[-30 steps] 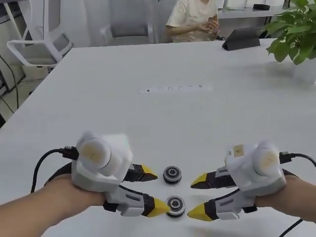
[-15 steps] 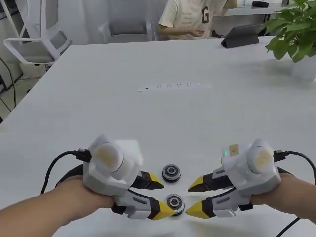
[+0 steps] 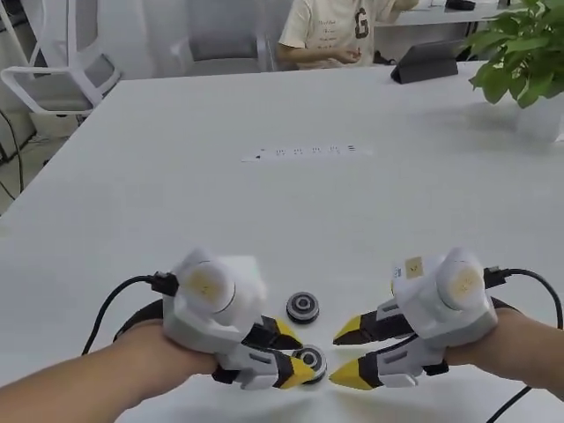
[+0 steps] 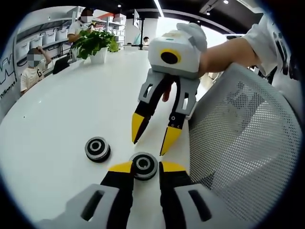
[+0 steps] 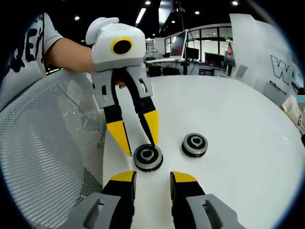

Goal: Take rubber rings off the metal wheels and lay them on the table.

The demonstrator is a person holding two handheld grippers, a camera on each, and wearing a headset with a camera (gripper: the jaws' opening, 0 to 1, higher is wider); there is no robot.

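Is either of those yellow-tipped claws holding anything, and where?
The left gripper flanks the near wheel at its outer rim; whether it clamps cannot be told. The right gripper is open, empty.

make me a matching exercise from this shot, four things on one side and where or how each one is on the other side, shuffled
Things:
1 near wheel
2 far wheel
3 right tool
4 potted plant

Place or state:
a open, nothing between its tips
b at the far right of the table
c between the tips of the left tool
d lying free on the table, nothing touching it

Pairs: 1-c, 2-d, 3-a, 4-b
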